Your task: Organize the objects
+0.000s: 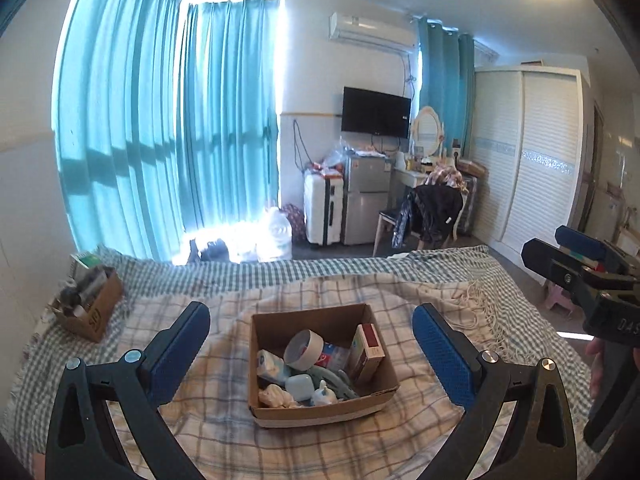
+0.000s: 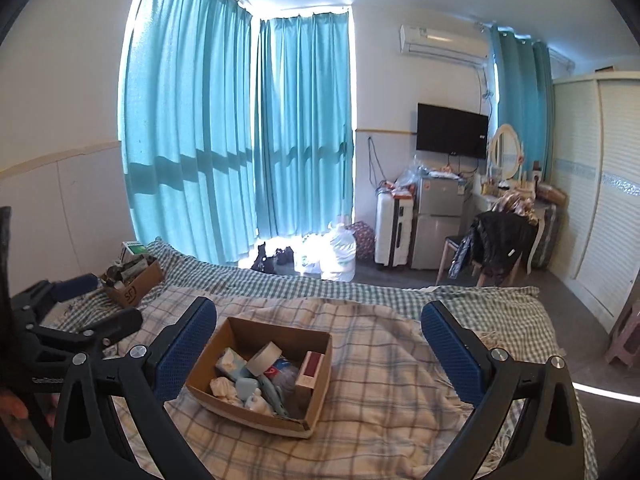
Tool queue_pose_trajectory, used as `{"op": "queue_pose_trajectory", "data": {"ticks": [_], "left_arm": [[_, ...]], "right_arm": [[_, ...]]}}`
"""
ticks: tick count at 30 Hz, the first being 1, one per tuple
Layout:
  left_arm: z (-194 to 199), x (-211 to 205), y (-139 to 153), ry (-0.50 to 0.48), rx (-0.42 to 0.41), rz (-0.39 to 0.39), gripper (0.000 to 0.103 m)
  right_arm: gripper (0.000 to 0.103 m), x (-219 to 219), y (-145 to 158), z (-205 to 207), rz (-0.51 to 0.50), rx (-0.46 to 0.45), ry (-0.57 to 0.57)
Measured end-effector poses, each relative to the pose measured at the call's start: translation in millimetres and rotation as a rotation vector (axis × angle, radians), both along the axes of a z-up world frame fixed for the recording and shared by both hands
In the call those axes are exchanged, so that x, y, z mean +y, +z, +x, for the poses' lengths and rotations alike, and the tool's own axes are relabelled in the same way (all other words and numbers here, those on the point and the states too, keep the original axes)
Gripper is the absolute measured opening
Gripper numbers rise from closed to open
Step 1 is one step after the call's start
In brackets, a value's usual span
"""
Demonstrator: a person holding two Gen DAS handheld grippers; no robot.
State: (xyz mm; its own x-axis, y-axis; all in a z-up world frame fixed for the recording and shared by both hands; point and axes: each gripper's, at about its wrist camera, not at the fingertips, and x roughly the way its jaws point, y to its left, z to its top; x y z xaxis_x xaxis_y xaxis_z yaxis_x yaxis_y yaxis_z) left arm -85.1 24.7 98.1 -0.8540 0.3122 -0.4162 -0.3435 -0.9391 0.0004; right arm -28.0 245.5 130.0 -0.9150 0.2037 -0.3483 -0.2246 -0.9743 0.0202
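both grippers hover above the bed, pointed toward its far edge – the left gripper (image 1: 311, 344) straight over the cardboard box (image 1: 320, 404), the right gripper (image 2: 319, 344) beside it with the box nearer its left finger. the box sits open-topped on the plaid blanket (image 1: 208, 420) in the middle of the bed, holding a tape roll (image 1: 303, 350), a red-and-white carton (image 1: 370, 346), a pale blue case (image 1: 298, 386) and crumpled tissue (image 1: 276, 398). a second cardboard box (image 1: 90, 306) stands at the bed's far left corner. both sets of jaws are spread wide – gripping nothing, touching nothing.
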Motion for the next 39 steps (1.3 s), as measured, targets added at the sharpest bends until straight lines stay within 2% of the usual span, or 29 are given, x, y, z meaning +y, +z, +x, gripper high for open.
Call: {"op": "queue_pose_trajectory", "data": {"ticks": [3, 8, 13, 14, 17, 20, 25, 31, 39], "left_arm": [[17, 1, -6, 0.022, 0.034, -0.01, 0.103], [34, -3, -38, 0.076, 0.079, 0.041, 0.103], [35, 3, -81, 0.1, 0.073, 0.008, 0.103], [35, 5, -88, 0.097, 0.069, 0.004, 0.103], [32, 8, -103, 0.095, 0.046, 0.002, 0.103], [26, 9, -113, 0.087, 0.029, 0.0, 0.103], [16, 3, -125, 0.132, 0.007, -0.001, 0.103], [14, 0, -127, 0.144, 0.004, 0.007, 0.103], [18, 9, -133, 0.103, -0.01, -0.01, 0.103]], "right_arm": [[0.103, -1, -10, 17, 0.024, 0.013, -0.016], [0.103, -6, -41, 37, 0.07, 0.044, -0.037], [0.103, 0, -90, 33, -0.014, 0.093, -0.022], [0.103, 1, -103, 25, -0.026, 0.075, -0.021], [0.103, -4, -130, 7, 0.026, 0.02, -0.026], [0.103, -4, -149, -1, -0.002, -0.021, 0.001], [0.103, -1, -161, -8, -0.01, -0.053, 0.006], [0.103, 6, -166, -9, -0.04, -0.057, 0.0], [0.103, 2, -165, -10, -0.027, -0.064, 0.008]]}}
